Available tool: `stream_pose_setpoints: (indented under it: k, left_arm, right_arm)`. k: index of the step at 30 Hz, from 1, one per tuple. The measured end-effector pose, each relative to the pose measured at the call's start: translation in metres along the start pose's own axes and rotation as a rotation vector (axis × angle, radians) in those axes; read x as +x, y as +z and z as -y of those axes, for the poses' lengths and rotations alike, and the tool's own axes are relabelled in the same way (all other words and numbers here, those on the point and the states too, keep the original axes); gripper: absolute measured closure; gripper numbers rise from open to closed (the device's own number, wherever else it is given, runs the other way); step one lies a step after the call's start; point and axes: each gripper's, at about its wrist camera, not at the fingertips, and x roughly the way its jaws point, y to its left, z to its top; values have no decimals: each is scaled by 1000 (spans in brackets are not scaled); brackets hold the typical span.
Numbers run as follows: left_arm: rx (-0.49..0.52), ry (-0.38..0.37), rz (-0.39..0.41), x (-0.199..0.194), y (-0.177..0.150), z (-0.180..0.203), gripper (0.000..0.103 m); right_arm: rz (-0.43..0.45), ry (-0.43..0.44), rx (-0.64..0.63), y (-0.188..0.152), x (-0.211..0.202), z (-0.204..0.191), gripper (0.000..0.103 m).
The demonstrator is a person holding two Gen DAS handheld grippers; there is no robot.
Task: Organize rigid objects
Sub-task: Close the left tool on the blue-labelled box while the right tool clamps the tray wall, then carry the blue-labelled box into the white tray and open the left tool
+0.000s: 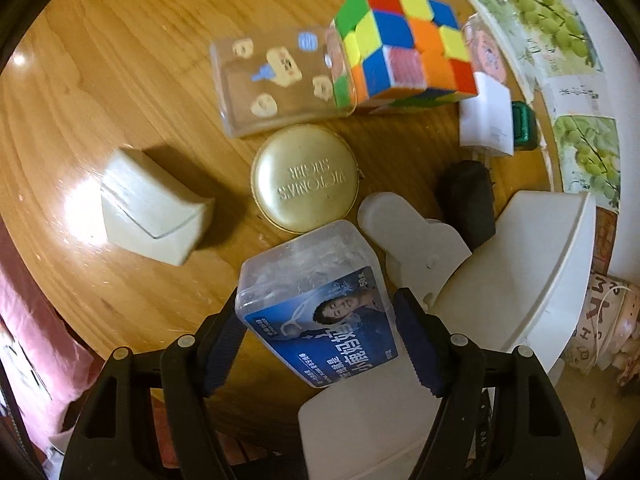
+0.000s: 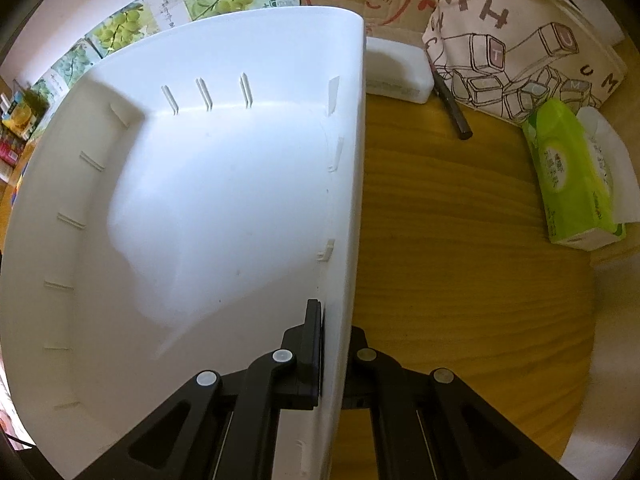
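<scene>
We count one colour cube (image 1: 404, 40), one gold tin (image 1: 305, 178), and one clear box (image 1: 316, 300) pinched off the table (image 1: 120, 60) in our left gripper (image 1: 320, 336). Our right gripper (image 2: 334, 344) clamps the white bin (image 2: 200, 200) wall, outer finger hidden.

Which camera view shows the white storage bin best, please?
The right wrist view: the white storage bin fills it, interior open to view, with the right gripper clamped on its wall. The left wrist view shows only its outer corner.
</scene>
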Motion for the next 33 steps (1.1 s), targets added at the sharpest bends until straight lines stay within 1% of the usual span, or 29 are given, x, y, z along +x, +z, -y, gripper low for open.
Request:
stream_pose_setpoints:
  k: [3,7,8,10,13,15,20,25,30,33]
  left_arm:
    - [40,6,43,-18,-6,2,28]
    - [96,12,92,-40,-2,3,28]
    - [112,13,107,-41,-10,4,28]
    - [155,16,141,-55,-13,8,28]
    - [221,13,185,-66,-25,13,28]
    - [274,9,210,-63,-35,12,28]
    - [382,13,269,-72,-54,28,28]
    - [509,8,327,-81,-69,51,28]
    - [629,-14,347,-82,-84,72,28]
    - [711,-11,356,-81,-96,84,28]
  right_arm:
    - [-5,12,12,-1,2,3,100]
    - [-15,29,32,3,2,11,100]
    - [-18,31,37,3,1,13,100]
    - [-24,35,48,3,2,13,100]
    - [-29,41,56,5,5,27,100]
    - [-32,45,63,6,6,30,100]
    - [-41,53,77,7,6,36,99]
    - [-50,58,81,4,17,42,98]
    - [-54,60,97,-1,25,50,98]
    - [-51,63,107,-1,29,57,98]
